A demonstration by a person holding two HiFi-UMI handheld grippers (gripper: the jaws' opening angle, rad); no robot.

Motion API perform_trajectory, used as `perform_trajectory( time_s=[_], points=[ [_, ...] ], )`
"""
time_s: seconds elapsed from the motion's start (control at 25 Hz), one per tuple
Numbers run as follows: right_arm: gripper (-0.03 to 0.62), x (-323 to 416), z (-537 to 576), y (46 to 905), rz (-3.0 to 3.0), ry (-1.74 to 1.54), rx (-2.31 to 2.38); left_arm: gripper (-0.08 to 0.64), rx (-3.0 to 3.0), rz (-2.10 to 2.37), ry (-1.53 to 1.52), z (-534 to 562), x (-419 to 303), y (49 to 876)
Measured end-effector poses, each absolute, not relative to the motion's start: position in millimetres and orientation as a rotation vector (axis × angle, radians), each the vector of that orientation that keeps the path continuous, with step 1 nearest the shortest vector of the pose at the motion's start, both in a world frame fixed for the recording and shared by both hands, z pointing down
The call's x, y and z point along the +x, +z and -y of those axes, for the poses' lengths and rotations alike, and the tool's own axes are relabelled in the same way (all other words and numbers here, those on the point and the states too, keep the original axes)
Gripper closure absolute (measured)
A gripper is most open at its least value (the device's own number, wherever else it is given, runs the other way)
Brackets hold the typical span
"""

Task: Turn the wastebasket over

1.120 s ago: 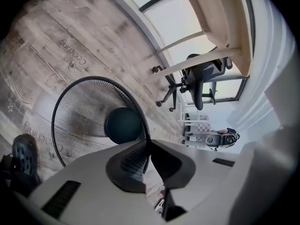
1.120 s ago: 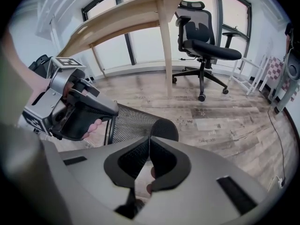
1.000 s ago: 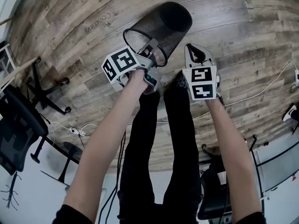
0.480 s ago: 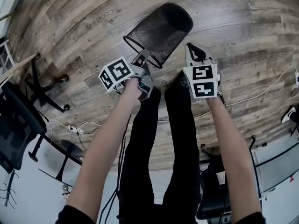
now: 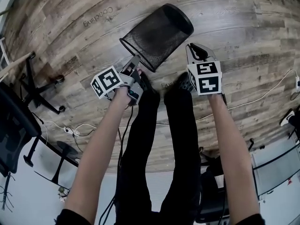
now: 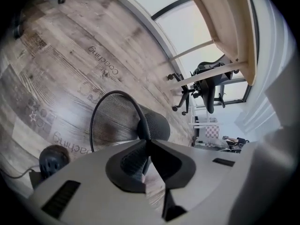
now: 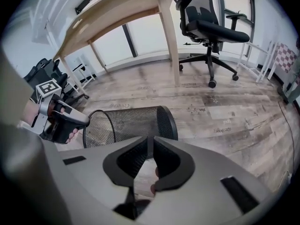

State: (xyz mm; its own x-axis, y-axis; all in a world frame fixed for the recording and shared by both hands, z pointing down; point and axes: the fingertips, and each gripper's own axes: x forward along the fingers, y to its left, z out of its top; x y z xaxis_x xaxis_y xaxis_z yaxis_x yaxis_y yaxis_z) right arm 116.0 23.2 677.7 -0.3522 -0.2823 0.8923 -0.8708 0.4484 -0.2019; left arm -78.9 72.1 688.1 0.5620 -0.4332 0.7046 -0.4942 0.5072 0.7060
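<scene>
Left gripper [image 5: 133, 61] is clamped on the near rim of the wastebasket [image 5: 158, 32], evidently to lever it over. Right gripper [image 5: 197, 49], at its 3 o'clock, is closed on nothing, apparently standing by. The wastebasket lies on its side at 12 o'clock. Floor lettering [image 5: 98, 17] at 10 o'clock reads "Coaching".

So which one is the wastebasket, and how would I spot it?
Start from the wood-plank floor just ahead of the person's legs. Lying on its side there is the wastebasket, a round black mesh bin, its open rim pinched by the jaws of the left gripper. Unlike the wheeled office chair beyond, it is a legless see-through tub.
</scene>
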Motion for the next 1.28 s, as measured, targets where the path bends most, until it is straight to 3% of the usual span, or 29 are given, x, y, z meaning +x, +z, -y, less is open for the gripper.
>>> perform_trajectory(
  time_s=[0.12, 0.2, 0.52, 0.8, 1.28],
  points=[
    [0.539, 115.2, -24.6, 684.2, 1.866, 0.888, 0.953, 0.523, 1.134, 1.032, 0.114, -79.7, -94.7, 700.6],
    [0.46, 117.4, -23.4, 690.5, 1.864, 0.888, 0.941, 0.523, 1.161, 1.036, 0.156, -81.8, -102.3, 707.9],
    [0.337, 113.0, -8.1, 719.4, 1.906, 0.913, 0.904, 0.523, 1.19, 1.031, 0.196, -80.9, -115.8, 717.2],
    [0.302, 97.7, 13.4, 743.1, 1.925, 1.026, 0.873, 0.523, 1.187, 1.027, 0.186, -77.0, -116.4, 717.5],
    [0.296, 94.2, 13.1, 764.9, 1.897, 1.118, 0.78, 0.513, 1.27, 0.985, 0.253, -74.9, -112.0, 718.2]
  ],
)
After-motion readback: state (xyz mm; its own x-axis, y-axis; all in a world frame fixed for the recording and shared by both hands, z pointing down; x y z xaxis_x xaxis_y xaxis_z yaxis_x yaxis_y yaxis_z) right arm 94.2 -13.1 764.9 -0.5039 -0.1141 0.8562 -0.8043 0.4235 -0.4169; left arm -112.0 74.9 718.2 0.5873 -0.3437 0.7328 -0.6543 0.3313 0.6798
